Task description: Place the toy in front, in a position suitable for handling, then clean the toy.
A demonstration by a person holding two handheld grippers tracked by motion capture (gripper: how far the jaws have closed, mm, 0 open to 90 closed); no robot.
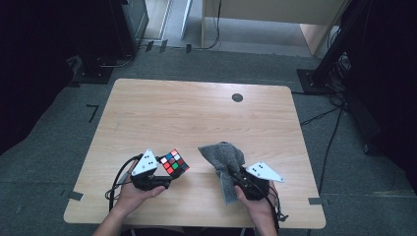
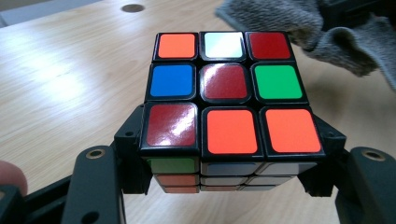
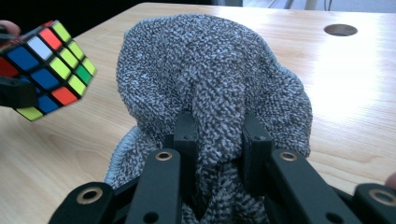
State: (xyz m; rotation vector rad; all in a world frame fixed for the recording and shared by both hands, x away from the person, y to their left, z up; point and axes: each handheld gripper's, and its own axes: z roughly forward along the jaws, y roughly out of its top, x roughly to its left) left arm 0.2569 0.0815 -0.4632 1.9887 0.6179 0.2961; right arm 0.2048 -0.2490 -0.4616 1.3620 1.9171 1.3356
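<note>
The puzzle cube is being pinched by the left gripper (tilted above the tabletop), while the grey cloth is being pinched by the right gripper.

Each hand carries a black gripper. The left gripper and the right gripper each bear a pale grey three-cornered plate on top, marked with a few small dark dots. Black cables trail from both bodies toward the person; the left one loops wide, the right one runs down beside the wrist. Seen close, the jaws are flat matte black bars with squared blocks at their tips. Brass-ringed holes sit near the bar ends, and smaller plain holes lie lower on the same bars. The forearms are bare, with no sleeves in sight.
</note>
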